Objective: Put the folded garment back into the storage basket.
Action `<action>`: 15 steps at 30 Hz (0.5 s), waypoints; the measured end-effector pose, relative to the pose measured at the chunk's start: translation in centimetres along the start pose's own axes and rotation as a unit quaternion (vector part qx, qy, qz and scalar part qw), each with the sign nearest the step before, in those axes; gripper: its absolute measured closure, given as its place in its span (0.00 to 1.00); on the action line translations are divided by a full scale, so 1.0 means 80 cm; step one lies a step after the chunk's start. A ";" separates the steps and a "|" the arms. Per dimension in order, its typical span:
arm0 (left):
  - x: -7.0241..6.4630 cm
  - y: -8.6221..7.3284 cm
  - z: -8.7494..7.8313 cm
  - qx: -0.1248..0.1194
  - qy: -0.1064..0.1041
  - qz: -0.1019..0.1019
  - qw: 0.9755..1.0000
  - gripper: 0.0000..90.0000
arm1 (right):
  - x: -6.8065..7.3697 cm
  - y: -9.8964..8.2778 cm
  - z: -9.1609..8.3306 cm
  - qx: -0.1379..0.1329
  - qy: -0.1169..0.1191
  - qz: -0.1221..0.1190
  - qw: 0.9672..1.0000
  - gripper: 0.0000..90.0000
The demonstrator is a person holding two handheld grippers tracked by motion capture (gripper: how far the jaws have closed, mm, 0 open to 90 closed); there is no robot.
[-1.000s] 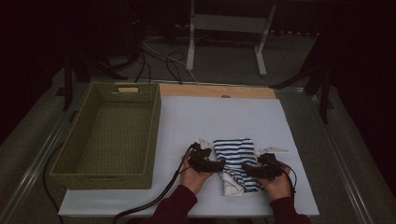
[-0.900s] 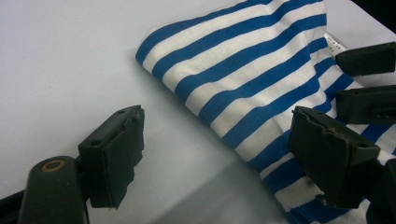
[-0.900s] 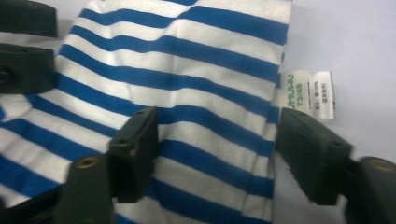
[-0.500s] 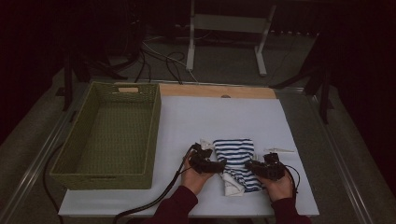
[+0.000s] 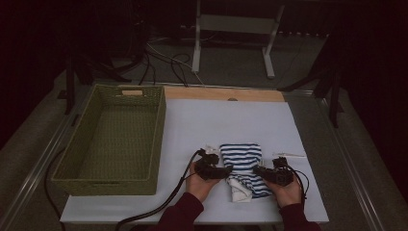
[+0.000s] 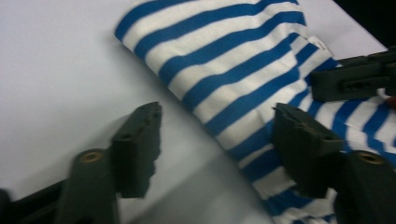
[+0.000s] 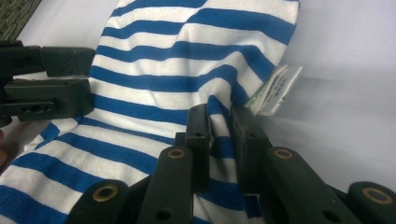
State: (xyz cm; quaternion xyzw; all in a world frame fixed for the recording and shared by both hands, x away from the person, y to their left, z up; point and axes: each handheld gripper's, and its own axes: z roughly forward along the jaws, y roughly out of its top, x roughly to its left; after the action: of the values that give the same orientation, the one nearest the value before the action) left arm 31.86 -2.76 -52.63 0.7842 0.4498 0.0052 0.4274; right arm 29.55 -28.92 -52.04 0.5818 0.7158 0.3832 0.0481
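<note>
Striped cloth (image 5: 243,163) long axis away from person | R claw (image 7: 219,126) pinching edge | L claw (image 6: 217,140) spread, closing

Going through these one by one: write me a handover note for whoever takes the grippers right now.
Right gripper: jaws have just been closing and pinch a fold at the edge of the striped cloth, beside its label.
Left gripper: jaws have been closing but stand apart, one over bare table, one over the cloth's opposite edge; nothing gripped.
The cloth lies folded on the table's near side between both hands.
The green basket stands to the left with nothing in it.
Done: right grip.
Left: probably close the left gripper on the cloth, then lift or fold it.
</note>
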 end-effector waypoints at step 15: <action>-0.011 -0.001 0.003 0.009 0.001 -0.031 0.999 0.59 | 0.004 -0.001 0.000 -0.001 -0.006 -0.008 1.000 0.89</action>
State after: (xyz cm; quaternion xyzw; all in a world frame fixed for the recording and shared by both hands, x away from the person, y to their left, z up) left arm 31.40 -3.51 -52.54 0.7738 0.4742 -0.0110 0.4198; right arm 29.42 -28.61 -51.95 0.5782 0.7198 0.3800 0.0568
